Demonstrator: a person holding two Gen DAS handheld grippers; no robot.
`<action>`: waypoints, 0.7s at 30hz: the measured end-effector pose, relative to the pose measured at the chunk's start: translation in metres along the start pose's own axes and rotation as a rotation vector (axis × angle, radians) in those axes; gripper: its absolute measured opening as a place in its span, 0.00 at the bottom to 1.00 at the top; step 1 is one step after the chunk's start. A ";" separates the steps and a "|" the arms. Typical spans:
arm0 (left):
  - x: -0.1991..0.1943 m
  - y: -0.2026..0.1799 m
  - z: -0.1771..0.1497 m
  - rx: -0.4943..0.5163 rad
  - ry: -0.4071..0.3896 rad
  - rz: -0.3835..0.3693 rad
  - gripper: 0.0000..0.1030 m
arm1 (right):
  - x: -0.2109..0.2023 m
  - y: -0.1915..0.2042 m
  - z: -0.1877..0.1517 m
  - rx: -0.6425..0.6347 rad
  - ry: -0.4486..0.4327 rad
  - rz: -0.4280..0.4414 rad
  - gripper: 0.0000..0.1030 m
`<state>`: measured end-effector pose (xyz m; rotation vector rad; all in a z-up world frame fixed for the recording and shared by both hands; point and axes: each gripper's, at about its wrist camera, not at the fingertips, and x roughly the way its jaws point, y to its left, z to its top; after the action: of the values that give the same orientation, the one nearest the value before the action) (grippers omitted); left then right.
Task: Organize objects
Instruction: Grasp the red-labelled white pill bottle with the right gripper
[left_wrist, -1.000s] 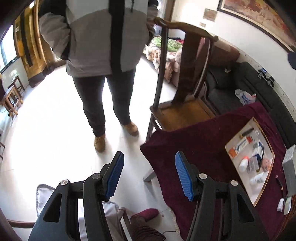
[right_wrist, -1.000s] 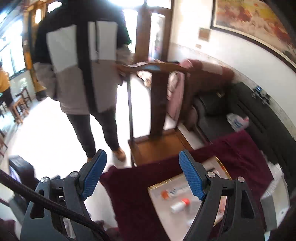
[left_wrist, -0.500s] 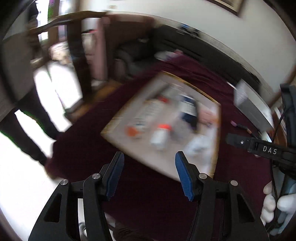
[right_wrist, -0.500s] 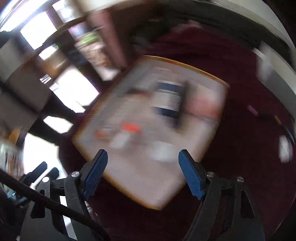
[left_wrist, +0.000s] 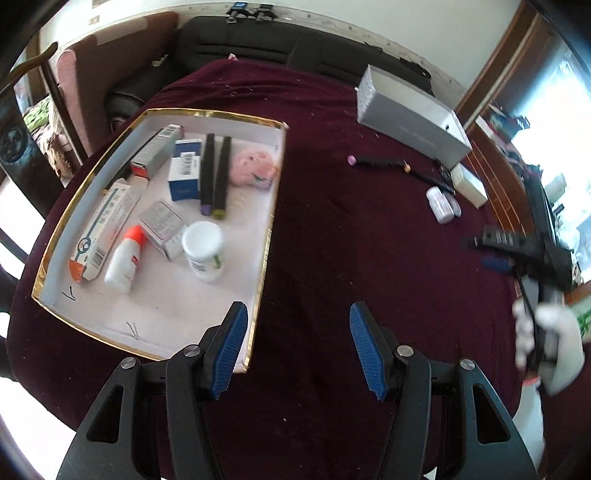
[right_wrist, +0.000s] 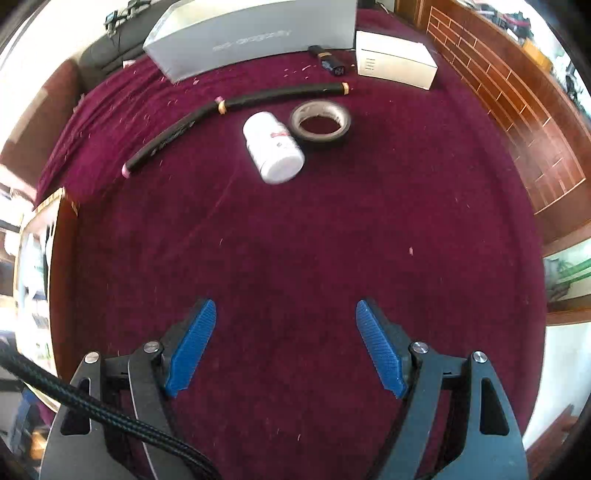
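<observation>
A gold-rimmed white tray (left_wrist: 264, 236) lies on the maroon cloth and holds several medicine boxes, two black markers (left_wrist: 214, 173), a pink soft thing (left_wrist: 253, 168), a white jar (left_wrist: 203, 251) and an orange-capped bottle (left_wrist: 123, 260). My left gripper (left_wrist: 297, 345) hangs open over the tray's near right corner, holding nothing. On the cloth to the right lie a white pill bottle (right_wrist: 275, 147), a roll of dark tape (right_wrist: 319, 122) and two black markers (right_wrist: 236, 105) end to end. My right gripper (right_wrist: 284, 347) is open over bare cloth below the bottle, seen blurred in the left wrist view.
A long grey box (right_wrist: 251, 37) and a small white box (right_wrist: 395, 61) stand at the table's far side, with a small black item (right_wrist: 328, 61) between them. A dark sofa (left_wrist: 258, 40) lies beyond the table. A wooden panel (right_wrist: 517, 122) borders the right.
Both views swung from a standing person and a wooden chair down onto the table. The left now looks over the tray, the right over the loose bottle, tape and markers.
</observation>
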<state>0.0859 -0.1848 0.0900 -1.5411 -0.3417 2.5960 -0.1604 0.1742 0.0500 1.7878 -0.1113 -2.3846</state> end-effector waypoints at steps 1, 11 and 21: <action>-0.002 -0.004 -0.002 0.011 -0.001 0.011 0.50 | 0.002 0.004 0.009 -0.011 -0.012 0.006 0.77; -0.018 -0.002 -0.018 0.039 -0.034 0.155 0.50 | 0.037 0.011 0.067 -0.073 -0.011 -0.051 0.76; -0.013 -0.008 -0.005 0.037 -0.033 0.129 0.50 | 0.074 0.013 0.096 -0.056 0.064 -0.053 0.37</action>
<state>0.0966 -0.1792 0.1005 -1.5597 -0.2021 2.7109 -0.2713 0.1457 0.0088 1.8621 0.0112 -2.3378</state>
